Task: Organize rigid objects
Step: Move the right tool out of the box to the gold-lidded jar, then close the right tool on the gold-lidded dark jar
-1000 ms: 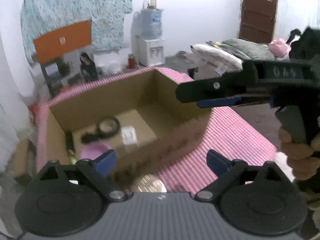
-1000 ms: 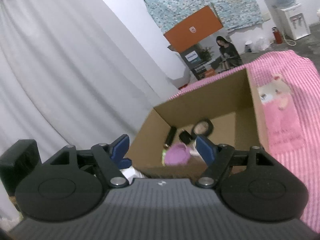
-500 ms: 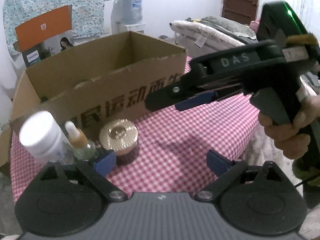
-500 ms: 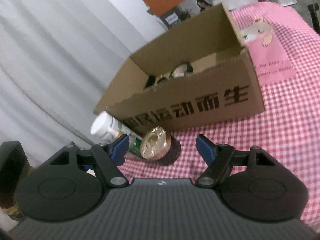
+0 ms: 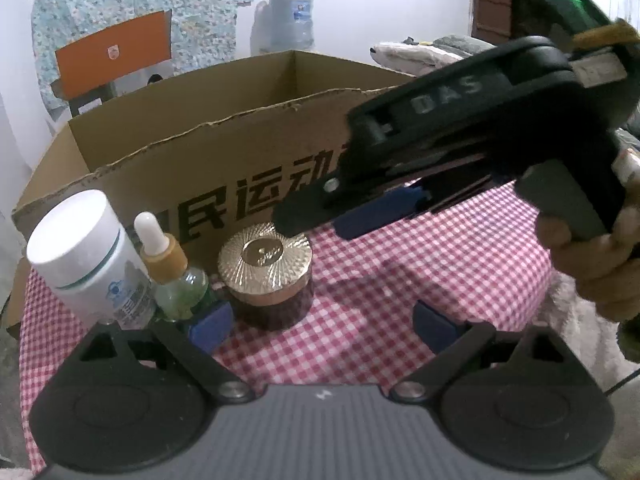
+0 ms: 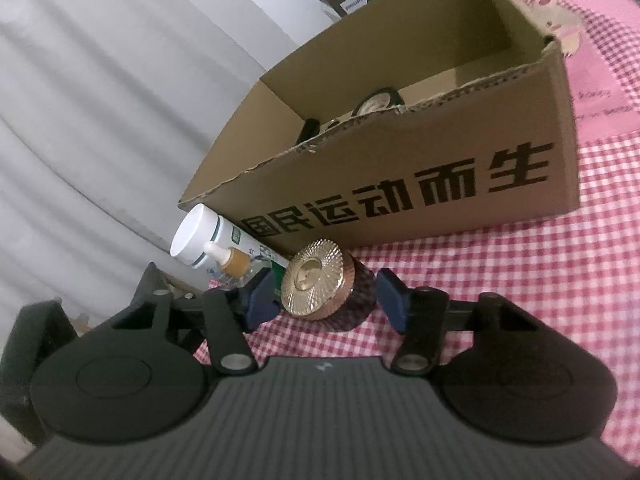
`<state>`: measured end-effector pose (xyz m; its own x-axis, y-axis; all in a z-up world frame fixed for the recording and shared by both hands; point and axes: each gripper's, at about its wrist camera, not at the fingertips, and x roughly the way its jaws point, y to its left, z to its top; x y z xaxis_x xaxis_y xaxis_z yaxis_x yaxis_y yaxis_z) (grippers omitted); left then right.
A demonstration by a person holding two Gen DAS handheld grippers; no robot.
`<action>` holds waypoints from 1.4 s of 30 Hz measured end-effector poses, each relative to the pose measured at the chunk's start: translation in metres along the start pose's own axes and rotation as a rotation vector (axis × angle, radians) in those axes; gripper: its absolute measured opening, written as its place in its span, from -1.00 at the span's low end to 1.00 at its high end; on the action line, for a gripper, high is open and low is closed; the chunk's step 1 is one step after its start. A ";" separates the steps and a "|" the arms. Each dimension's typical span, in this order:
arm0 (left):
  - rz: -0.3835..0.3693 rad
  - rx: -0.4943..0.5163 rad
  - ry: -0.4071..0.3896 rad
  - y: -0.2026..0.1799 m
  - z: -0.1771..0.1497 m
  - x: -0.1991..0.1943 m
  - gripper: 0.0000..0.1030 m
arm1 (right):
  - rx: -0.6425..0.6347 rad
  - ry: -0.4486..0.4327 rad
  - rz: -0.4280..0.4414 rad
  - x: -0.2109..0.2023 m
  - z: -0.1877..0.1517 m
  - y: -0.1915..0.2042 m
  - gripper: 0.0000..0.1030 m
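Note:
A dark jar with a gold ribbed lid (image 5: 266, 276) (image 6: 320, 290) stands on the red checked cloth in front of a cardboard box (image 5: 256, 168) (image 6: 400, 184). Left of it stand a small dropper bottle (image 5: 170, 270) (image 6: 230, 262) and a white bottle (image 5: 88, 256) (image 6: 202, 236). My right gripper (image 6: 326, 300) is open with its fingers on either side of the jar, apart from it; it also shows in the left wrist view (image 5: 340, 216), just above the jar. My left gripper (image 5: 322, 326) is open and empty, low over the cloth, to the right of the jar.
The box holds a round black-rimmed object (image 6: 378, 102) and other small items, mostly hidden. A pink printed cloth (image 6: 592, 64) lies to the right of the box. A grey curtain (image 6: 100, 100) hangs left; a water dispenser (image 5: 290, 20) stands behind.
Both grippers have dropped from above the box down to its front side. My right gripper has closed in on the gold-lidded jar, which now sits between its open fingers.

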<state>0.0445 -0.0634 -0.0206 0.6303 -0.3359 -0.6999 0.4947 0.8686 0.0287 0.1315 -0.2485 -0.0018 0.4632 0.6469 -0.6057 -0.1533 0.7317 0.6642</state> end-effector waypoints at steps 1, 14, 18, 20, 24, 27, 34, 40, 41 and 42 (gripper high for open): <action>0.005 0.002 -0.002 -0.001 0.001 0.002 0.90 | 0.009 0.006 0.002 0.004 0.001 -0.002 0.01; 0.003 0.021 -0.012 -0.003 0.003 0.014 0.90 | 0.032 0.058 0.001 0.036 0.005 -0.010 -0.02; -0.020 0.037 -0.011 -0.009 0.004 0.014 0.90 | 0.036 0.057 -0.006 0.029 0.003 -0.013 0.00; -0.033 0.049 -0.011 -0.014 0.005 0.015 0.90 | 0.038 0.055 -0.016 0.023 0.002 -0.015 0.01; -0.064 0.073 -0.008 -0.025 0.008 0.017 0.90 | 0.051 0.044 -0.035 0.010 -0.003 -0.022 0.02; -0.094 0.081 -0.010 -0.031 0.010 0.020 0.90 | 0.067 0.033 -0.049 -0.001 -0.007 -0.028 0.02; -0.145 0.107 -0.013 -0.043 0.011 0.022 0.90 | 0.091 0.002 -0.079 -0.021 -0.018 -0.038 0.05; -0.111 0.103 -0.020 -0.044 0.010 0.024 0.90 | 0.147 -0.037 -0.071 -0.034 -0.023 -0.049 0.06; -0.099 0.103 -0.020 -0.043 0.010 0.025 0.90 | 0.156 -0.043 -0.071 -0.037 -0.024 -0.050 0.06; -0.082 0.104 -0.019 -0.043 0.012 0.027 0.89 | 0.164 -0.047 -0.069 -0.038 -0.025 -0.052 0.06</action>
<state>0.0472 -0.1137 -0.0321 0.5955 -0.4120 -0.6897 0.6042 0.7955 0.0465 0.1004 -0.3057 -0.0241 0.5088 0.5826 -0.6339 0.0233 0.7267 0.6866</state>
